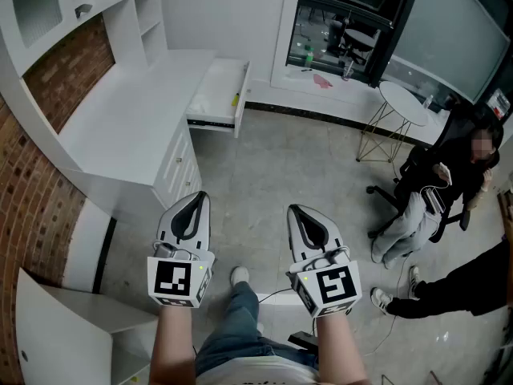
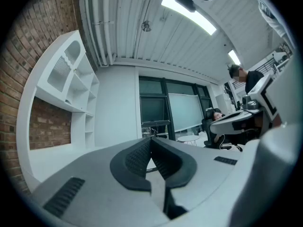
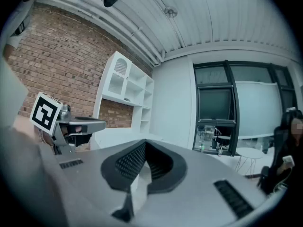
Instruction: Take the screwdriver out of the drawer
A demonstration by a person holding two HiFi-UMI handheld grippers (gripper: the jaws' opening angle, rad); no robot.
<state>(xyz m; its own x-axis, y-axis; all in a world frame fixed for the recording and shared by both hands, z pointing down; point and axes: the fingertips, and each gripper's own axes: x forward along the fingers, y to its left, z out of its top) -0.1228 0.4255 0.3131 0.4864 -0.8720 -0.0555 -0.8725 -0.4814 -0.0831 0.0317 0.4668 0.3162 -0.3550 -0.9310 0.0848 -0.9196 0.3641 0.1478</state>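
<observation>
The white desk (image 1: 120, 127) stands at the left, and its top drawer (image 1: 218, 95) is pulled open towards the room. A small yellow-handled thing, probably the screwdriver (image 1: 236, 99), lies at the drawer's right side. My left gripper (image 1: 200, 196) and right gripper (image 1: 295, 211) hover side by side over the grey floor, well short of the drawer. Both are held level and both are shut with nothing in them. The left gripper view shows its pads (image 2: 142, 157) meeting at the tip; the right gripper view shows the same with its pads (image 3: 132, 162).
A brick wall (image 1: 32, 191) and white shelves (image 1: 120, 6) back the desk. A round white side table (image 1: 401, 107) stands by the window. A person sits on an office chair (image 1: 393, 199) at the right, and another person's legs (image 1: 449, 291) reach in below.
</observation>
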